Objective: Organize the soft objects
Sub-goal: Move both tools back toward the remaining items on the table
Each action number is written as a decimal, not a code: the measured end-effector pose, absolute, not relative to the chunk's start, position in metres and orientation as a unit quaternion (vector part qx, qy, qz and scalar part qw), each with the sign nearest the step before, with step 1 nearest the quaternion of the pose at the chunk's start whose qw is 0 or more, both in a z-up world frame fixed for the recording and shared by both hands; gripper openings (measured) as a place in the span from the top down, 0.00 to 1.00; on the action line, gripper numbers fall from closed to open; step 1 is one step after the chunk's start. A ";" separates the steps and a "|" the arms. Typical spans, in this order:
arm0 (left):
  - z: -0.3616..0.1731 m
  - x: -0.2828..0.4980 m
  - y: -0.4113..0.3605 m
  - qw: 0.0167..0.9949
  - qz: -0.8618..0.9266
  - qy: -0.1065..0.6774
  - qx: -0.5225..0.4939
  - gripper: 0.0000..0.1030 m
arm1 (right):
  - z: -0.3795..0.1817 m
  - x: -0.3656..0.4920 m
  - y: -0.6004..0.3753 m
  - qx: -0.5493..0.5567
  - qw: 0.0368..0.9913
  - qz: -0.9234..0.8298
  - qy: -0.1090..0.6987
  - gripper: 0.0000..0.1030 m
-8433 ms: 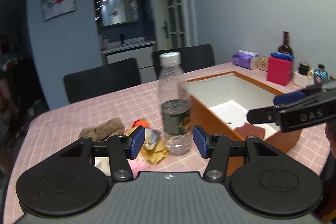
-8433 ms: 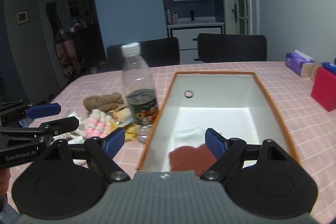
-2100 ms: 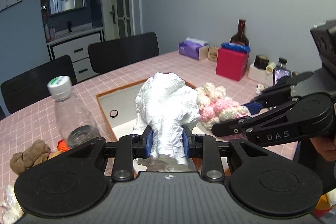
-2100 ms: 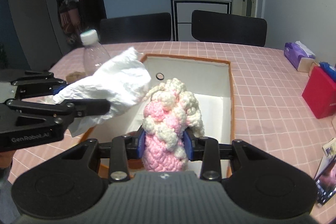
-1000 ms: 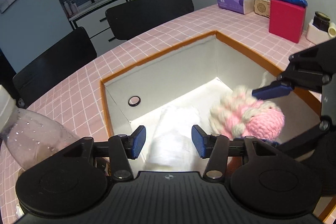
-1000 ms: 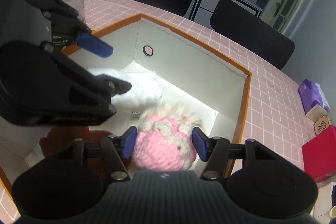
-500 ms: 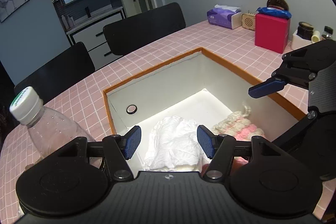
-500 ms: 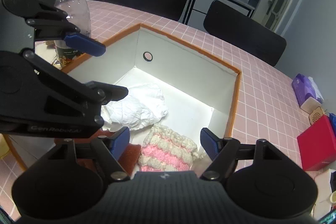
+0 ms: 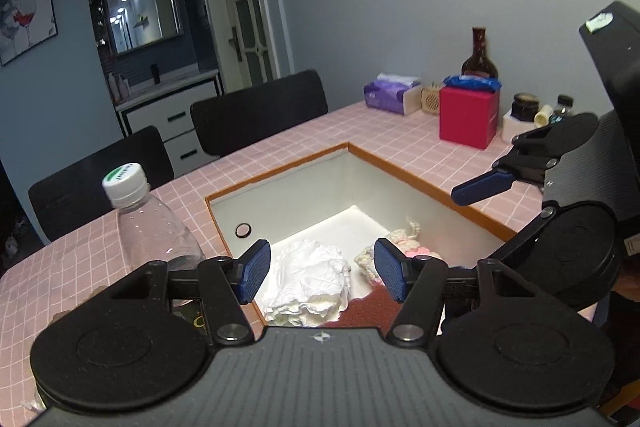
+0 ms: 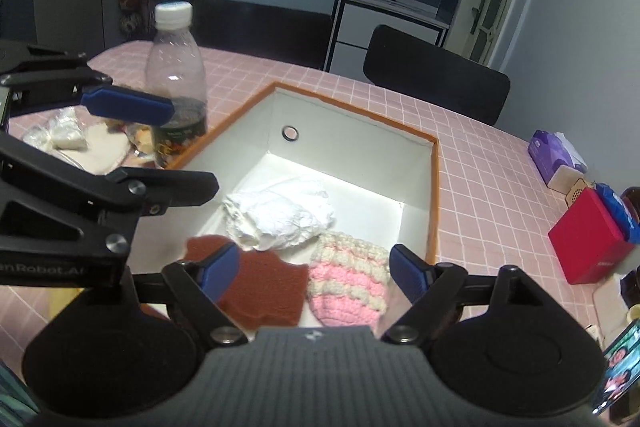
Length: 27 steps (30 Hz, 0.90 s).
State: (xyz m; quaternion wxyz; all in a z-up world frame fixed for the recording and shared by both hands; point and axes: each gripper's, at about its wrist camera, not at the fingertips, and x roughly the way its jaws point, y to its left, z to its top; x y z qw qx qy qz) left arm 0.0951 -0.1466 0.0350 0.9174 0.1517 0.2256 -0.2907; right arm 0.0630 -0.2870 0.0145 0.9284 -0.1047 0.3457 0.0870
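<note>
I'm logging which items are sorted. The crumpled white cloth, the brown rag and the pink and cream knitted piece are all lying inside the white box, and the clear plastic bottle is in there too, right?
Not quite. The clear plastic bottle stands outside the white box, on the pink checked tablecloth beside its orange rim. The right wrist view shows it. The crumpled white cloth, brown rag and pink and cream knitted piece do lie inside.

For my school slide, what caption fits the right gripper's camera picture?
Open right gripper above a box holding white cloth, pink knit and brown pad.
</note>
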 end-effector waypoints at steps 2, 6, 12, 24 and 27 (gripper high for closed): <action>0.036 0.088 -0.136 0.919 -0.295 0.217 0.142 0.31 | 0.016 0.054 -0.281 -0.097 0.931 0.087 0.340 0.19; 0.036 0.078 -0.111 0.928 -0.289 0.203 0.117 0.31 | 0.019 0.037 -0.271 -0.086 0.941 0.083 0.315 0.18; 0.030 0.065 -0.073 0.941 -0.266 0.188 0.091 0.31 | 0.015 0.013 -0.256 -0.033 0.954 0.094 0.284 0.17; -0.006 0.040 0.006 0.966 -0.170 0.189 0.057 0.31 | -0.021 0.000 -0.196 0.045 0.960 0.119 0.249 0.17; -0.017 0.034 0.027 0.966 -0.157 0.199 0.043 0.31 | -0.027 -0.005 -0.179 0.035 0.964 0.125 0.233 0.17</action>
